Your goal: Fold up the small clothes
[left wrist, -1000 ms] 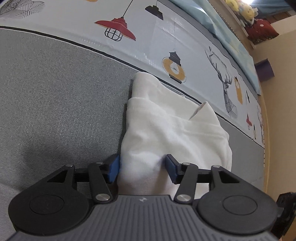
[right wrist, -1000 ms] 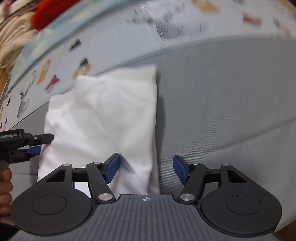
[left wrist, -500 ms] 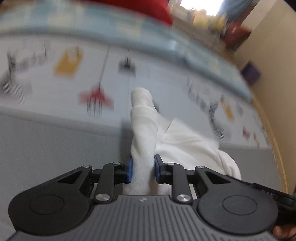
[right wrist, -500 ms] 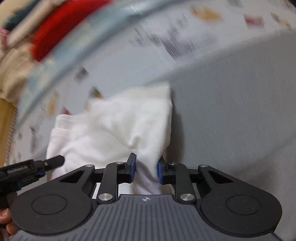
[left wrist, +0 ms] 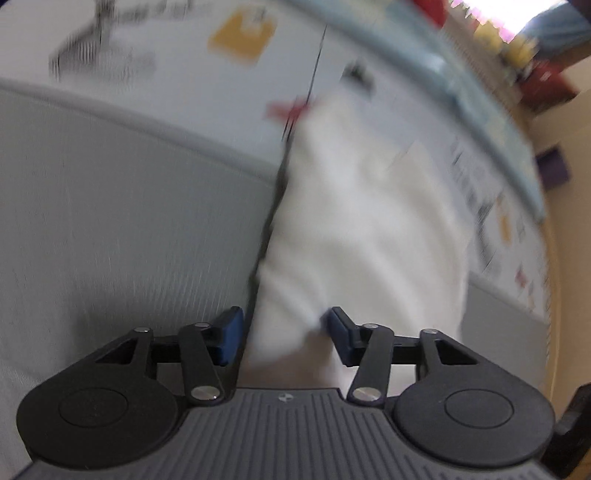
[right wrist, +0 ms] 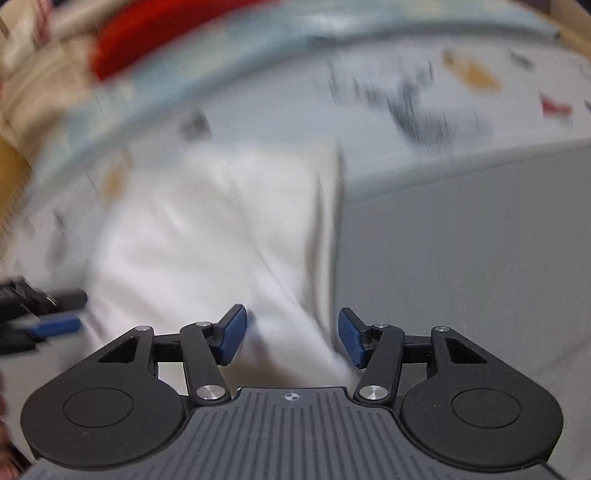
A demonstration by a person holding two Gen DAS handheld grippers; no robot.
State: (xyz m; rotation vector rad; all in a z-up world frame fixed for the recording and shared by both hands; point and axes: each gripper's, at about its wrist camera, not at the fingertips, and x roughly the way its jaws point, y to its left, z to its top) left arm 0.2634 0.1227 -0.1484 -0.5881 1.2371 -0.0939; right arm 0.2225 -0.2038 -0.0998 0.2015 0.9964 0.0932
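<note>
White garment [left wrist: 362,236] (blurred) — between parted tongs [left wrist: 282,334].

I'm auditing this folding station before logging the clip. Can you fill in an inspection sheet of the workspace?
Surface: grey woven mat over a pale blue printed sheet.
Job's things: folded white cloth garment, lying across the mat's edge.
Clutter: red fabric far off, blurred.
Grippers: left gripper and right gripper open, jaws just reopened, garment edge between them, unpressed.
Cables: nothing seen.
Surroundings: beige wall.
</note>
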